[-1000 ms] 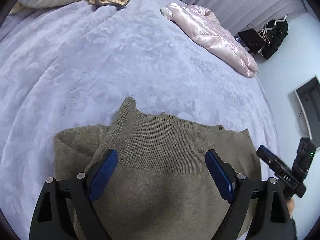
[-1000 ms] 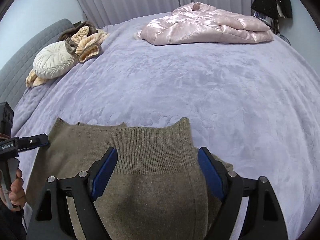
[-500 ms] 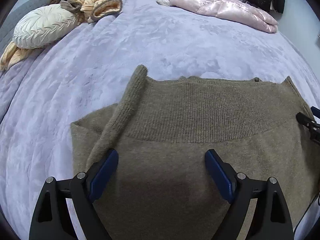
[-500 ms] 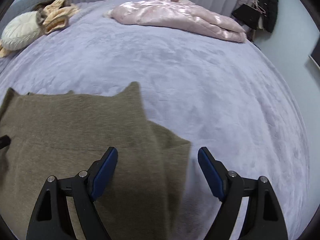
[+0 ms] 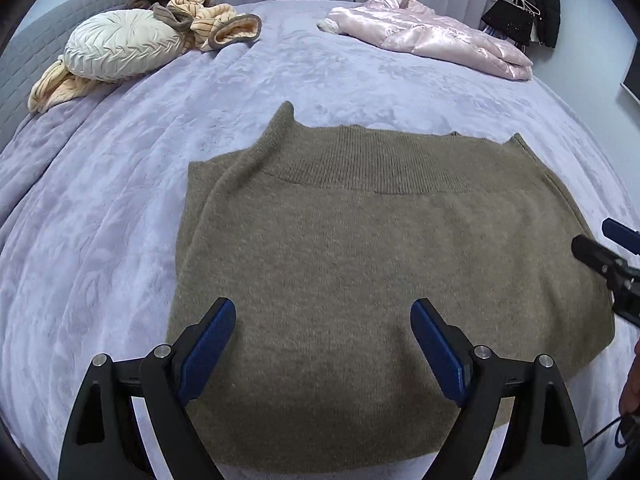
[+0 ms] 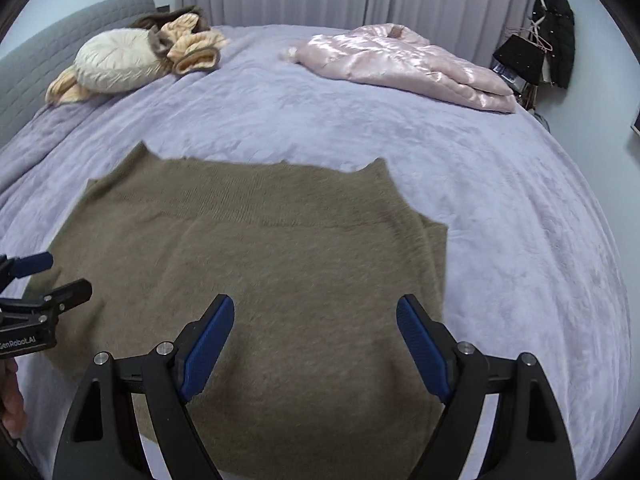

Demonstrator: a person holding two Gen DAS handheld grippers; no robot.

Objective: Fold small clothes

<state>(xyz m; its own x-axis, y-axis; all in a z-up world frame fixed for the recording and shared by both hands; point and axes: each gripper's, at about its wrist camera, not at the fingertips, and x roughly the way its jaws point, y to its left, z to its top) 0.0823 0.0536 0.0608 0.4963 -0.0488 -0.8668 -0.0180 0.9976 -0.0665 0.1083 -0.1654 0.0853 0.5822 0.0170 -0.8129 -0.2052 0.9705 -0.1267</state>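
Two grippers, both spread wide with nothing between the blue pads: left gripper at bottom centre of its view, right gripper at bottom centre of its own, each over the near part of the olive-brown knitted sweater. Sweater lies folded flat on the lavender plush bedspread, ribbed band along its far edge, filling frame centre. Right gripper also pokes in at the right edge of the left view. Round cream pleated cushion upper left, striped beige garment touching it. Shiny pink padded jacket upper right, well apart from the sweater.
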